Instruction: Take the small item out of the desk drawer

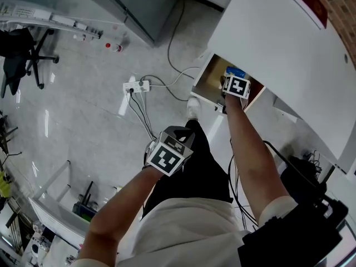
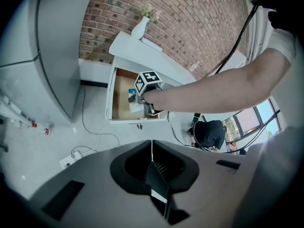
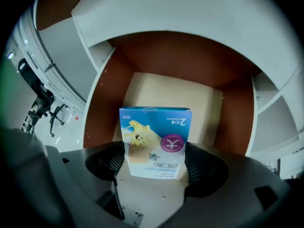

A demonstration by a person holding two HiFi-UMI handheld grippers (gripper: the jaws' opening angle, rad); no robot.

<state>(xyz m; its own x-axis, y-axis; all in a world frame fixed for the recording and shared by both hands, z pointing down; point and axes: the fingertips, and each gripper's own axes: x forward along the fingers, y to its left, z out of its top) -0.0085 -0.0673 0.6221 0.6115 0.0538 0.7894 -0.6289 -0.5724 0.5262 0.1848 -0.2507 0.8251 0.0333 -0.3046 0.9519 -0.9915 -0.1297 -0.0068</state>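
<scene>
Blue-and-white cardboard is what the right hand-held gripper point(image 3: 154, 167) has got. A small bandage box point(image 3: 156, 136) sits squarely between its jaws with both ribbed pads against the carton's sides, so call that a pinch on the box. And where is it? Inside the open drawer point(image 3: 100, 103), brown walls to either side and the pale drawer floor behind and beneath it. Whether the box has left that floor, I can't tell from here. From the head view, the right arm reaches out to the drawer, which is pulled out from under the white worktop point(image 1: 278, 43), and a sliver of blue carton shows just past the marker cube. Over on the other side, the left hand-held gripper point(image 2: 152, 151) hangs low in front of the person's legs, well apart from the drawer, jaws pressed together on nothing, no part in this. So, the score as I read it: drawer open, done; item found and gripped, done by the look of it. What's left is the lift, bringing the box up and back clear of the drawer's front edge, and it isn't out yet. The box looks light and stiff, so a straight pull should serve if the pinch holds on that smooth card.
</scene>
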